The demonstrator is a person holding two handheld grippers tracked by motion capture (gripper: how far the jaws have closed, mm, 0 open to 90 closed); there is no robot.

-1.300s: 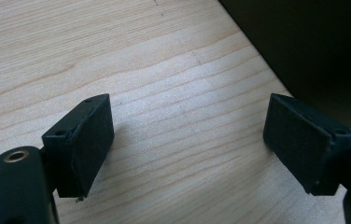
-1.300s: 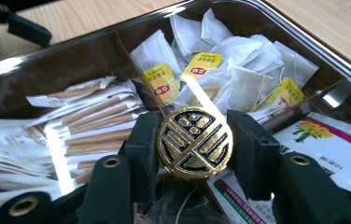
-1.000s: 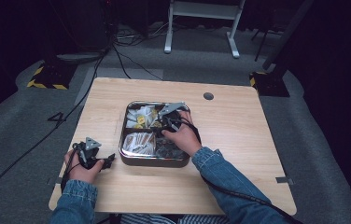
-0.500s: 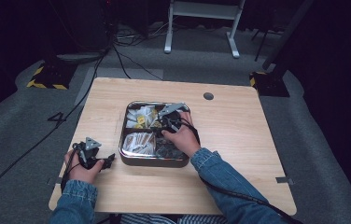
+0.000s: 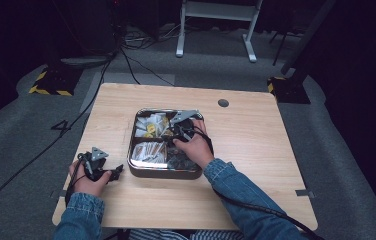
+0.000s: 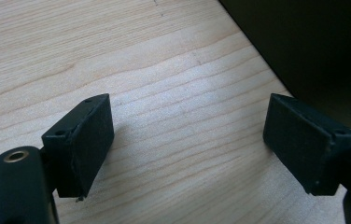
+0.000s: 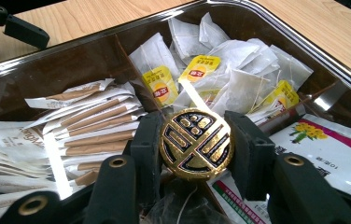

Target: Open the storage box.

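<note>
A round gold-and-black disc (image 7: 195, 142) sits between the pads of my right gripper (image 7: 195, 127), which is shut on it just above the metal tray (image 7: 299, 42). Under and behind the disc lie white tea bags with yellow tags (image 7: 229, 79), brown-striped paper sticks (image 7: 94, 126) and a packet printed with yellow flowers (image 7: 323, 144). In the high view the right gripper (image 5: 170, 134) is over the middle of the tray (image 5: 161, 175). My left gripper (image 5: 116, 171) rests on the table near the tray's front left corner. Its jaws stand wide open over bare wood (image 6: 187, 140), with nothing between them.
The tray is split into compartments; white sachets (image 7: 5, 144) fill the one at the left of the right gripper view. A dark surface (image 6: 313, 46) rises just beyond the left gripper's far pad. A round cable hole (image 5: 223, 103) is in the table behind the tray.
</note>
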